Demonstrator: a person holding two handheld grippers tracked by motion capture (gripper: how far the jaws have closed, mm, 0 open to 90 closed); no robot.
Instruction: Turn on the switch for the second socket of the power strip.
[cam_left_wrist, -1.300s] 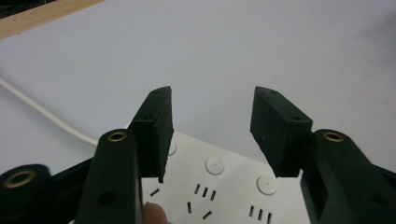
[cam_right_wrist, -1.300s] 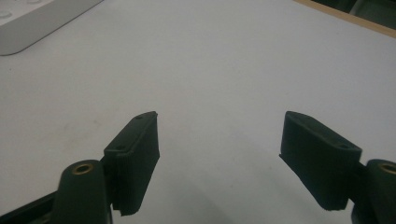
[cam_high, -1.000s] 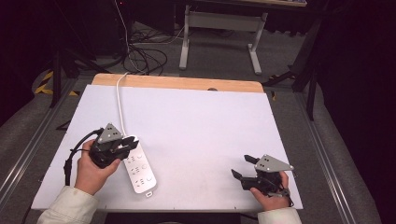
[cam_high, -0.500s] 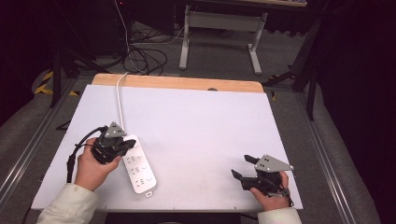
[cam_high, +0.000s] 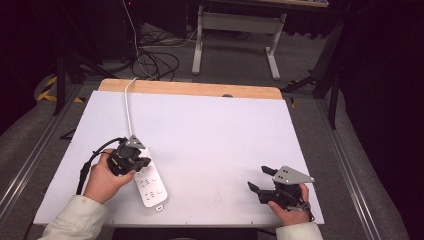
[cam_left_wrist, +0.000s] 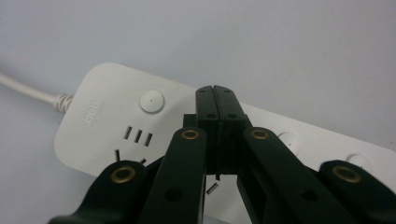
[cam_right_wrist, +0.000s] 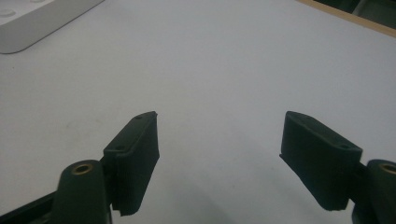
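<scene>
You're holding the left gripper (cam_high: 142, 161) w/ its jaws pressed together, pad to pad, nothing between them; they've just been closing. In the left gripper view the joined tips (cam_left_wrist: 215, 100) are hanging right over the white power strip (cam_left_wrist: 121, 126), just beside its round button (cam_left_wrist: 152, 101), which is sitting to the left of the tips. Can't tell whether the tips are touching the strip's face or hovering a hair above it. Two more round buttons are showing to the right of the jaws, and the socket slots are lying below-left of the tips. The strip's white cord (cam_high: 128, 107) is running off from the end nearest your left gripper, away from you toward the far edge of the white table (cam_high: 215, 130).

You're keeping the right gripper (cam_high: 261, 179) w/ its jaws wide apart, empty, resting low over bare tabletop. From the right gripper view, the strip's corner (cam_right_wrist: 39, 18) is lying well ahead and off to the left of that claw, well apart from it. Both of your hands are gripping the tools from the near edge.
</scene>
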